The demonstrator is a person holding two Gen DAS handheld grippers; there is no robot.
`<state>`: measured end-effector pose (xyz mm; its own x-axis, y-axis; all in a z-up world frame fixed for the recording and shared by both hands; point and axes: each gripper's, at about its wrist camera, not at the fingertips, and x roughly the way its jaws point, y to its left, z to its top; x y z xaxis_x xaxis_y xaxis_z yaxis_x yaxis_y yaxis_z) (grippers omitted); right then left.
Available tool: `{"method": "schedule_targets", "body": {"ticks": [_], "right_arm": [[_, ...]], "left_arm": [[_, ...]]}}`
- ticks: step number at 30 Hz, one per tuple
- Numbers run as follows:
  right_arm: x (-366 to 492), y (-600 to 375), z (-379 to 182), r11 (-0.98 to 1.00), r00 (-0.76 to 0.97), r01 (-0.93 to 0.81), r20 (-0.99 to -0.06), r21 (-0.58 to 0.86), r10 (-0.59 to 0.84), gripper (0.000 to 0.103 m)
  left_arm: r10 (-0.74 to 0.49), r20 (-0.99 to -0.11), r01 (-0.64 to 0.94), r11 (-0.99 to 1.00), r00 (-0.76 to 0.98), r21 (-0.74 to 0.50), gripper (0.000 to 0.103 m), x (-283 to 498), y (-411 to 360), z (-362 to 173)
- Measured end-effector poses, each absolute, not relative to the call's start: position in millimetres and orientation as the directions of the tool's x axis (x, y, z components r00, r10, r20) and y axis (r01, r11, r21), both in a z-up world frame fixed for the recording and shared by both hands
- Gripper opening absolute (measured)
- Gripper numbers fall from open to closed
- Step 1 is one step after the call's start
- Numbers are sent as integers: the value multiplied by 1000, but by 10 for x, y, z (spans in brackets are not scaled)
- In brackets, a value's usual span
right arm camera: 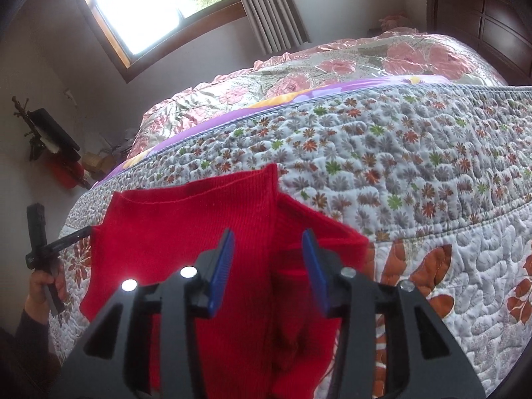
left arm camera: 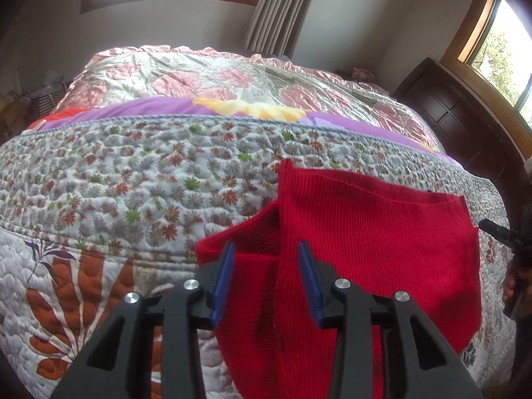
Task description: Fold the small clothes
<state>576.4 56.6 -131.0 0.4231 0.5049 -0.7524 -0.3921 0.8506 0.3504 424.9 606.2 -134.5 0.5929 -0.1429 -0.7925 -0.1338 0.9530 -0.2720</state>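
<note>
- Quilt (left arm camera: 133, 183): padded, bumpy bed cover; it will give under a pressing fingertip.
- Left gripper (left arm camera: 266, 277): fingers spread, red cloth beneath and between them, nothing pinched.
- Red garment (left arm camera: 365, 232): lies on the quilt at the near bed edge, one panel already lapped over along a vertical crease. Ribbed knit; judged light, soft, limp, stretchy, not slippery.
- Hold point, judged: hemmed top edge or a corner, through both layers, since a mid-panel pinch would bunch it.
- Right gripper (right arm camera: 268, 274): fingers likewise apart over the garment, gripping nothing.
</note>
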Motion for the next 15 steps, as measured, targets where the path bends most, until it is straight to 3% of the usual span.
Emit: {"method": "schedule_targets", "body": {"ticks": [8, 9, 10, 11, 12, 14, 15], "right_arm": [[5368, 474, -1542, 827, 341, -421, -780, 373, 525, 41], [5336, 489, -1569, 824, 331, -425, -782, 376, 528, 39], [5312, 504, -1578, 820, 324, -429, -783, 379, 531, 36], [5291, 514, -1579, 815, 322, -434, -779, 383, 538, 31], [5283, 534, -1593, 813, 314, -439, -783, 382, 537, 28], [5259, 585, -1623, 815, 306, -458, -798, 355, 519, 2], [5235, 590, -1614, 818, 318, -465, -799, 339, 511, 3]], "left_arm": [[-167, -822, -113, 956, 545, -269, 37, 4125, 5947, -1589], [-169, -819, -110, 956, 548, -271, 21, 4109, 5933, -1586], [-176, -818, -105, 955, 547, -276, 9, 4098, 5920, -1583], [-170, -818, -109, 956, 550, -272, 5, 4090, 5911, -1578], [-166, -819, -112, 957, 549, -269, 5, 4080, 5904, -1579], [-156, -815, -124, 956, 558, -267, 5, 4057, 5907, -1557], [-154, -808, -133, 952, 569, -275, 5, 4035, 5929, -1523]]}}
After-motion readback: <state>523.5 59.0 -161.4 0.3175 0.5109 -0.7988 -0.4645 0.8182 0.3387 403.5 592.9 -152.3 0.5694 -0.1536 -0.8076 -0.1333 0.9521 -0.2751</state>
